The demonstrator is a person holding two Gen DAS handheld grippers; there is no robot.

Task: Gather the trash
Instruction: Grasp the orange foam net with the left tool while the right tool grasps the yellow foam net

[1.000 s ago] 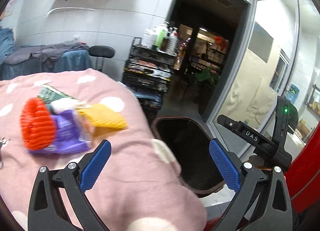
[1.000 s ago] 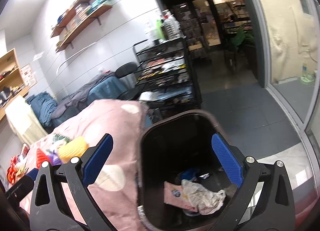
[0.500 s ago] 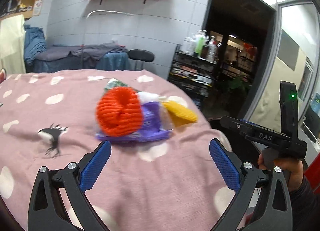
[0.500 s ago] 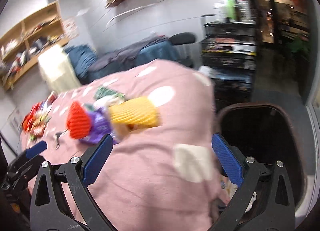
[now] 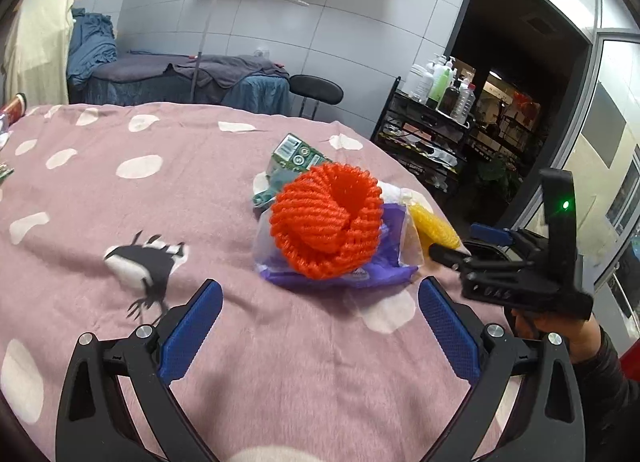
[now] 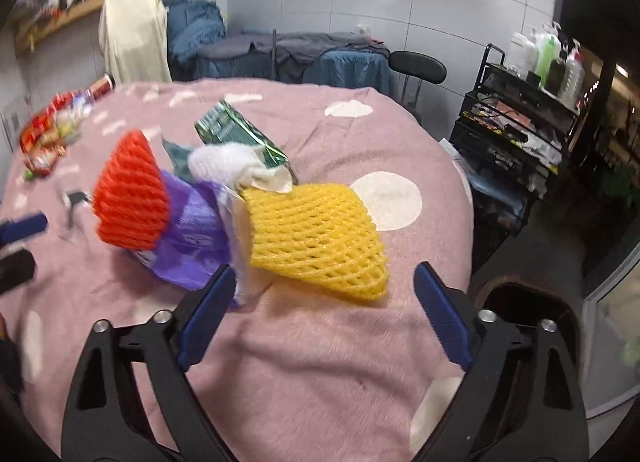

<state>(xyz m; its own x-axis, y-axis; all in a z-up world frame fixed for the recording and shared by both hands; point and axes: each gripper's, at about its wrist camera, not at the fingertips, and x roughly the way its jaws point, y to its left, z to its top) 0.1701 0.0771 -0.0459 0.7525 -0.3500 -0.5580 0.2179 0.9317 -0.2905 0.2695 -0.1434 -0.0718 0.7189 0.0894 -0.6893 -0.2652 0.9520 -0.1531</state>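
Pink spotted cloth (image 5: 100,202) covers the worktop. Trash lies in one heap near its far right edge: orange foam net (image 5: 326,222) on top of a purple wrapper (image 5: 384,272), yellow foam net (image 6: 316,236) to the right of them, white crumpled paper (image 6: 224,160) and a green packet (image 6: 236,132) behind. All pieces touch or overlap; none is lifted.

Left hand-held gripper (image 5: 320,326): jaws wide apart, nothing between them, blue pads over bare cloth just short of the purple wrapper. No contact with the heap.

Right hand-held gripper (image 6: 322,312): jaws apart and have just been closing a little. Lower edge of the yellow foam net sits above the gap between the pads, not pressed by either. Left pad is close to a corner of the purple wrapper; contact cannot be told. In the left wrist view this gripper appears side-on at the right, held by a hand (image 5: 560,330) in a dark sleeve, green light lit on its body.

Bin (image 6: 528,306), dark and open, stands off the worktop's right edge, below the right pad. Other wrappers (image 6: 48,134) lie at the far left of the cloth, well apart from the heap, blurred.
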